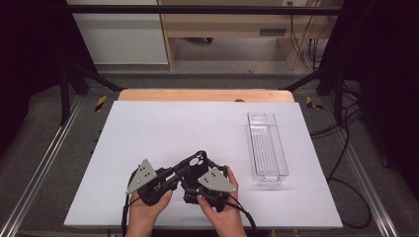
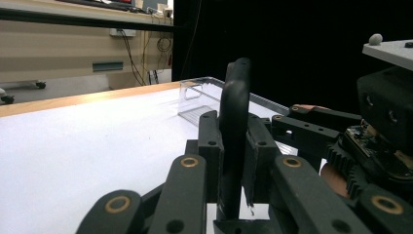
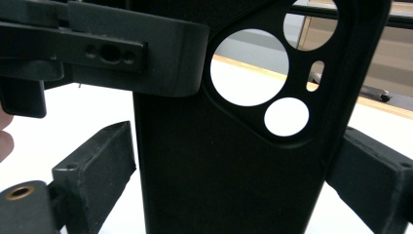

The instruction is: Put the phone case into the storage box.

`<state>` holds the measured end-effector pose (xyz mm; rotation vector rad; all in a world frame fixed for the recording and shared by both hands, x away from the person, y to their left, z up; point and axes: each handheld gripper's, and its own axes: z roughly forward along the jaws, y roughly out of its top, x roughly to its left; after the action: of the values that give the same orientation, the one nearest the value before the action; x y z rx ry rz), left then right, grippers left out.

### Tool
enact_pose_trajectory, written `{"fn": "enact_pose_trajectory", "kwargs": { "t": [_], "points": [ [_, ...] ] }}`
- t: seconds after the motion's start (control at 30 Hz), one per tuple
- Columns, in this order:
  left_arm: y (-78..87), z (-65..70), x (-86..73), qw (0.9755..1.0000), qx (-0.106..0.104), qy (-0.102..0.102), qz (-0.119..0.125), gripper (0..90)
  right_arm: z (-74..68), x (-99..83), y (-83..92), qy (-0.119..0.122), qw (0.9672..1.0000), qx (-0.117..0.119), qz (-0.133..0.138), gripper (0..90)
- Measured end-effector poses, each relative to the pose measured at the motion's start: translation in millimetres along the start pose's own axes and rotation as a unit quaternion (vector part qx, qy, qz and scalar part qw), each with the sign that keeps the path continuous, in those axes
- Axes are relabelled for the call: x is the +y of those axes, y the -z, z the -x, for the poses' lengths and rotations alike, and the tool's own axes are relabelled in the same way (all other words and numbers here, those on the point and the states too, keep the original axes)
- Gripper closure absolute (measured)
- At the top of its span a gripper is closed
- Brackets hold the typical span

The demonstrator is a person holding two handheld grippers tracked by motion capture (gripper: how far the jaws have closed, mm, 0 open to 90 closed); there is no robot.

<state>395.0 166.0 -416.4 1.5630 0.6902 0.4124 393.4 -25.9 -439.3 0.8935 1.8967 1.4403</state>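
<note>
Person at near edge of white table [image 1: 148,128], both hands in, a gripper in each. Left gripper [image 1: 170,178] and right gripper [image 1: 193,183] meet just in front of the person, low centre of table. Between them a black phone case [image 1: 196,162] with round camera cutouts, held up off the tabletop, edge-on to the left gripper.

Left gripper view: jaws closed on the case's thin edge [image 2: 234,126], one pad each side, case standing upright between them.

Right gripper view: case back [image 3: 229,161] very close, cutouts at top; right jaws sit either side of it w/ small gaps showing, can't tell if actually clamping.

Clear plastic tray [image 1: 267,148] on right side of table, long side running away from person, well apart from the grippers.
</note>
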Motion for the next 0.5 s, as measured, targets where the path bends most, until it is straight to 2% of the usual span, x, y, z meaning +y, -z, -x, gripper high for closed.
{"fn": "enact_pose_trajectory", "kwargs": {
  "t": [0.4,0.5],
  "points": [
    [-1.6,2.1,-1.4,1.0000,-0.004,-0.001,-0.002,80.7,0.7,0.4,-0.3,-0.008,0.9999,-0.003,-0.009,9.2],
    [-1.8,2.4,-1.5,1.0000,-0.004,-0.001,-0.003,80.7,1.2,0.6,0.0,-0.010,0.9999,-0.007,-0.011,11.7]
  ]
}}
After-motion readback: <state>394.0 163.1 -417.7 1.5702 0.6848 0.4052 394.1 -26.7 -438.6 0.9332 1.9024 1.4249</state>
